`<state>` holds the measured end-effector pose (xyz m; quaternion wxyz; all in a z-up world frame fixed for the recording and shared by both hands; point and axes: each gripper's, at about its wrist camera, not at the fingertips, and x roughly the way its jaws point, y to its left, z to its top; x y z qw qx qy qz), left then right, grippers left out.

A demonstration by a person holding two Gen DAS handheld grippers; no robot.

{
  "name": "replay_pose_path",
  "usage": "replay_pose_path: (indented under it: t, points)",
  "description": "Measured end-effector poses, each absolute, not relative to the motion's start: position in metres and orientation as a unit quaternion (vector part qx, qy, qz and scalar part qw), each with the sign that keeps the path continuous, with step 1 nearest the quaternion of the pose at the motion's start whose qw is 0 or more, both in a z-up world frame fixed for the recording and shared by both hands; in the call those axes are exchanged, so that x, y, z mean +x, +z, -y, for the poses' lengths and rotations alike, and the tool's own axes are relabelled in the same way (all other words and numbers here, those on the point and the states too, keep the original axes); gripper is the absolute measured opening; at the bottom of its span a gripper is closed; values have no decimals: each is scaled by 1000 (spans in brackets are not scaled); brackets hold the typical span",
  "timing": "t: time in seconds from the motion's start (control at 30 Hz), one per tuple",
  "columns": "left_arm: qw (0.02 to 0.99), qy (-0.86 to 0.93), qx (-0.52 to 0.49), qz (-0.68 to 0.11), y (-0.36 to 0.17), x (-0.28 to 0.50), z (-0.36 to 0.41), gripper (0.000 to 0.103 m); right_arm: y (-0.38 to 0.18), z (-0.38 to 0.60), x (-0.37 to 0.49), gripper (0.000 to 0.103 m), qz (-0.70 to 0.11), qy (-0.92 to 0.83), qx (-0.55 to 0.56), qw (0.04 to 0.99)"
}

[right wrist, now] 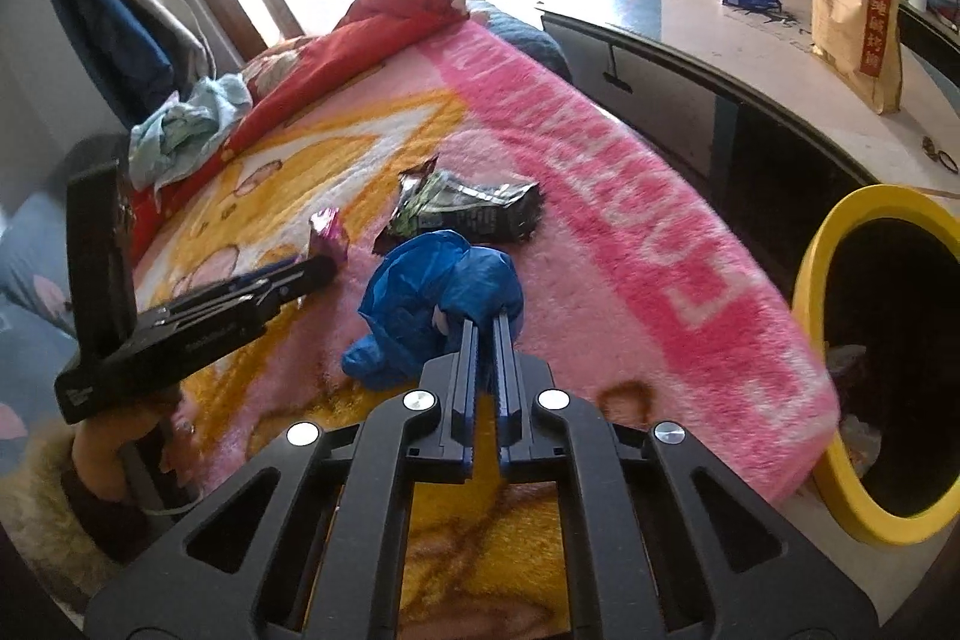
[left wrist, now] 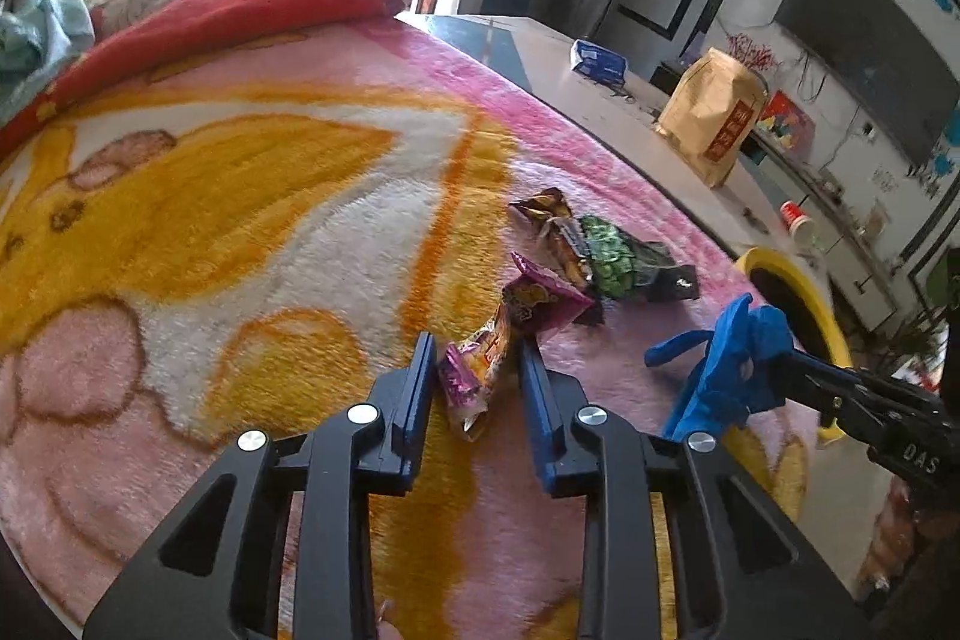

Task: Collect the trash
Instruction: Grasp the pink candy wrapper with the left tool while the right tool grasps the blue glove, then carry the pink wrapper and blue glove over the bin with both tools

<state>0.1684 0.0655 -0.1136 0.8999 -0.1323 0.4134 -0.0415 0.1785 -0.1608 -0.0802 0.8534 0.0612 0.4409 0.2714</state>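
Nearest, left claw (left wrist: 477, 370): jaws spread on either side of a purple-orange wrapper (left wrist: 480, 370) lying on the pink blanket (left wrist: 240, 232), pads not pressing it. Right claw (right wrist: 486, 322): pinched on a crumpled blue glove (right wrist: 432, 292), just above the blanket. Beyond: purple packet (left wrist: 543, 301), green-black wrappers (left wrist: 612, 256). Beside the bed: yellow bin (right wrist: 810, 292). Farther: surface (left wrist: 540, 58) bearing a brown bag (left wrist: 711, 115).

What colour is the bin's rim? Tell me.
Yellow; the bin shows best in the right wrist view.
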Motion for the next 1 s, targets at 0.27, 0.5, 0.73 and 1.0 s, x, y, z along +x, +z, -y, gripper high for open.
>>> replay_pose_path:
  t: [0.27, 0.5, 0.73, 1.0]
  points:
    - [901, -65, -162, -397, -100, 161, -58, 24, -64, 178, 181, 2, -421, 259, 76, 866]
    - [906, -94, -161, -380, -80, 161, -41, 24, -56, 199, 184, 1, -408, 240, 88, 876]
    - [909, -124, -151, -369, -66, 166, -20, 24, -48, 226, 187, 1, -394, 210, 102, 889]
    - [908, -162, -132, -363, -56, 175, 14, 24, -44, 261, 188, 1, -384, 171, 118, 900]
